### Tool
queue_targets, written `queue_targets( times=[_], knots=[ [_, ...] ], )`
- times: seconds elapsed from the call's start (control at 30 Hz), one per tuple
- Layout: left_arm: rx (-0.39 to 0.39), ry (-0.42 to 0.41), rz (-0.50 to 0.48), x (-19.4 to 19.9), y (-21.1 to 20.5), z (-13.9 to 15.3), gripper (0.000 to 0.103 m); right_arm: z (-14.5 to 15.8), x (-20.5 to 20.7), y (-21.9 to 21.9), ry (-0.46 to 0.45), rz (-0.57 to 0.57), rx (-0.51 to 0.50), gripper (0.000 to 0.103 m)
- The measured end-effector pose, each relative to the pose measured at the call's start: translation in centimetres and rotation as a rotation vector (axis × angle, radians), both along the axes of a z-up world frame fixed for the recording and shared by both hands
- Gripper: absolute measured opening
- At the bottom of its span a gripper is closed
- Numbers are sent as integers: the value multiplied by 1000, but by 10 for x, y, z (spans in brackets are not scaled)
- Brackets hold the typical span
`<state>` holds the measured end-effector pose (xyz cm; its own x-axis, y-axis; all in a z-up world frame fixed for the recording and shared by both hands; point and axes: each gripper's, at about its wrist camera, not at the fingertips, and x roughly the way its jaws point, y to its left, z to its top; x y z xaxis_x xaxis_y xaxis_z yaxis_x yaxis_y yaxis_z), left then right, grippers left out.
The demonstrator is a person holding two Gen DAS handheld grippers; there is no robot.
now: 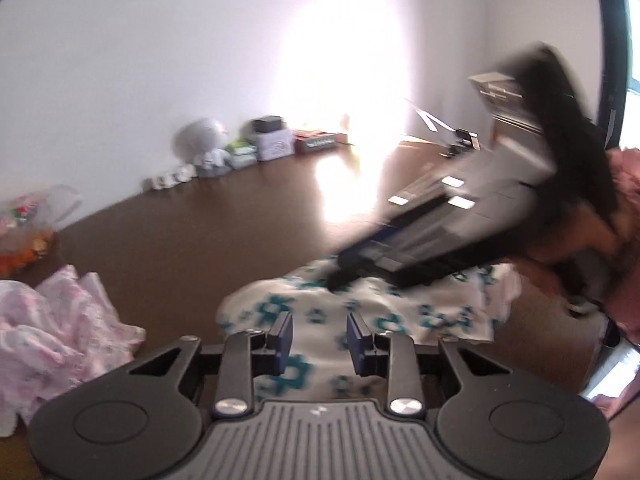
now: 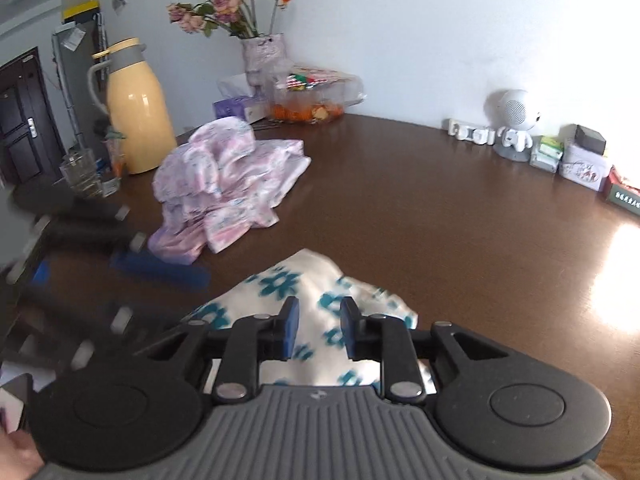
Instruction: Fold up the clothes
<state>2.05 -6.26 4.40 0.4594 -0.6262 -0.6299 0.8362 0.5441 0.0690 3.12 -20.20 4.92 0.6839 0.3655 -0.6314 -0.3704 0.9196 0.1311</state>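
A white garment with teal flower prints (image 1: 352,312) lies bunched on the brown table, right under both grippers; it also shows in the right wrist view (image 2: 304,292). My left gripper (image 1: 319,340) is open, its blue pads above the cloth with nothing between them. My right gripper (image 2: 319,330) is open too, hovering over the same garment. The right gripper's body (image 1: 440,224) shows blurred in the left wrist view, reaching down onto the garment's far edge. A crumpled pink-and-white garment (image 2: 224,184) lies on the table to the left; it also shows in the left wrist view (image 1: 60,332).
A yellow thermos (image 2: 136,112), glass cups (image 2: 84,176), a vase of dried roses (image 2: 264,56), a tissue box and a plastic snack container (image 2: 316,96) stand at the back left. A white robot figure (image 2: 514,124) and small boxes (image 2: 584,164) line the wall. A laptop stand (image 1: 444,128) is at the far right.
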Motion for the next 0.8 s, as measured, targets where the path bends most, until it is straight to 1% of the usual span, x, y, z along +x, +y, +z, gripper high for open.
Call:
queue_targets(
  times=[0.07,0.13,0.2,0.33,0.43,0.47,0.5,0.53,0.6,0.67,0.8],
  knots=[
    [26,26,10,11,-1,-8,25,-7,-8,5,25,14,1,25],
    [53,52,20,22,-1,-16,21,-13,-15,10,32,12,-18,26],
    [79,77,31,33,-2,-25,20,-18,-19,15,39,9,-29,27],
    [110,75,28,33,-5,-38,19,-29,-19,19,40,-1,-45,27],
    [108,66,38,32,-3,-36,19,-31,-19,18,36,-4,-36,27],
    [101,65,47,33,-1,-34,22,-27,-21,15,30,-9,-20,28],
    [87,64,63,33,3,-29,31,-22,-25,12,16,-19,-16,30],
    [71,64,82,34,7,-25,38,-16,-29,8,1,-29,-12,34],
    [22,84,125,37,19,-17,67,-5,-37,1,-28,-50,-4,38],
    [-28,167,167,47,29,-15,77,5,-45,-6,-49,-71,-14,38],
    [-120,343,240,67,46,-17,78,10,-49,-15,-44,-85,-40,37]
  ],
)
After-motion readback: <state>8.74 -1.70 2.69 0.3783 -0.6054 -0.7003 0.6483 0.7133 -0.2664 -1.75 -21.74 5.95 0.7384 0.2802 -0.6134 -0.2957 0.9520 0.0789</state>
